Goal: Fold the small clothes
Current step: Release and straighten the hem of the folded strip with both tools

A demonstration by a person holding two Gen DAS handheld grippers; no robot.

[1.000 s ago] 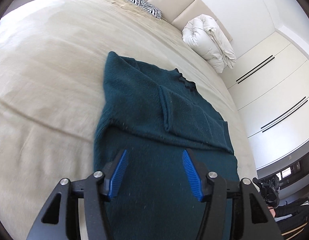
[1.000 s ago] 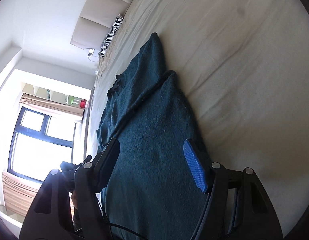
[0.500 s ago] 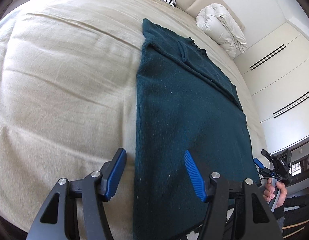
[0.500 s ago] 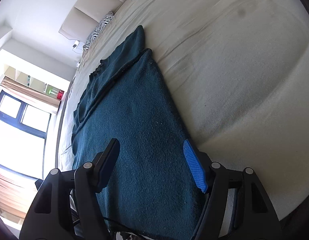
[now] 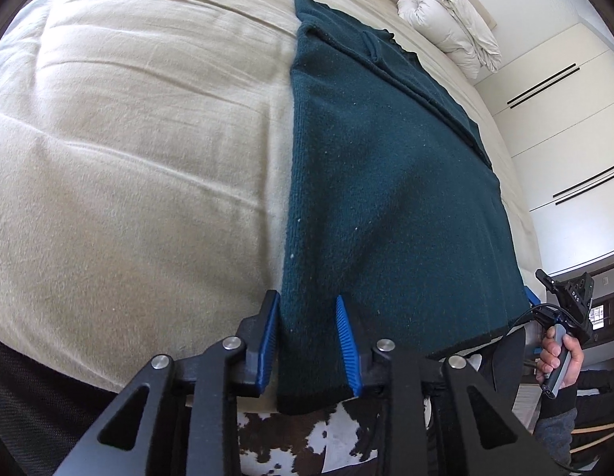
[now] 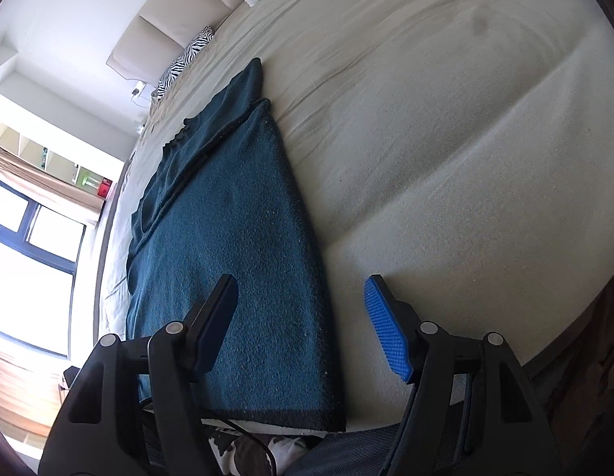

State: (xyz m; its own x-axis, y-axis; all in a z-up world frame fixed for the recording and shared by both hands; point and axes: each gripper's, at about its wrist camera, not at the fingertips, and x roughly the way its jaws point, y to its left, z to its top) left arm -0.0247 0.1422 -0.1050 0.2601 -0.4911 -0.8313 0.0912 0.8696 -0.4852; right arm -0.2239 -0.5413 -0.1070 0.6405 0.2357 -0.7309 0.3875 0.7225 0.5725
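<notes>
A dark teal knit sweater (image 5: 386,198) lies flat on the beige bed (image 5: 128,158), sleeves folded in, hem at the near edge. My left gripper (image 5: 306,299) is over the hem's left corner. Its jaws are closing, with the sweater's left edge between the blue pads and no visible pinch in the cloth. My right gripper (image 6: 301,283) stands open astride the sweater's (image 6: 235,258) right edge near the hem corner. One finger is over the knit, the other over the bedspread (image 6: 465,158). In the left wrist view the right gripper (image 5: 564,301) shows in a hand (image 5: 557,353).
A rolled white duvet (image 5: 449,20) and a zebra pillow (image 6: 187,55) lie at the headboard end. White wardrobe doors (image 5: 564,119) stand beyond the bed's right side. A cowhide rug (image 5: 307,436) lies below the bed's near edge, and a bright window (image 6: 29,238) is at the left.
Both grippers drew back along the sweater from its middle to the hem at the near bed edge. The left jaws narrowed around the left edge; the right jaws kept their width.
</notes>
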